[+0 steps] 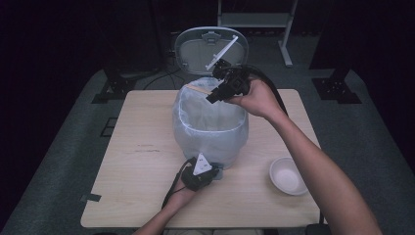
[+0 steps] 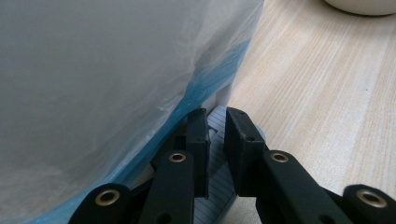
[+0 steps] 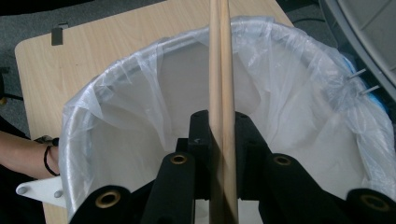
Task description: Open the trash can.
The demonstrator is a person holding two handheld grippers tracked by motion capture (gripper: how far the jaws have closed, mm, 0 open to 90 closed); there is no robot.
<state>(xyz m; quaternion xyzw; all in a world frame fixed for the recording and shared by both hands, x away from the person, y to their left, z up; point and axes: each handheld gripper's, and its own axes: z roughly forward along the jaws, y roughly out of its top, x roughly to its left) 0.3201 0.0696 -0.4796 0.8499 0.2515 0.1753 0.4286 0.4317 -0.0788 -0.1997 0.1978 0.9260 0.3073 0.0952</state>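
A pair of wooden chopsticks (image 3: 220, 84) is pinched by the right gripper (image 1: 226, 88) above the bag-lined bin (image 1: 210, 128) at frame centre. At the bin's base, lower centre, the pedal (image 2: 215, 154) is clamped by the left gripper (image 1: 208, 172).

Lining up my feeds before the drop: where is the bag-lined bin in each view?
High view: bag-lined bin at picture centre.
Left gripper view: its bagged side, across the left.
Right gripper view: its open mouth, under the chopsticks.
Shared landmark: the light wooden table.
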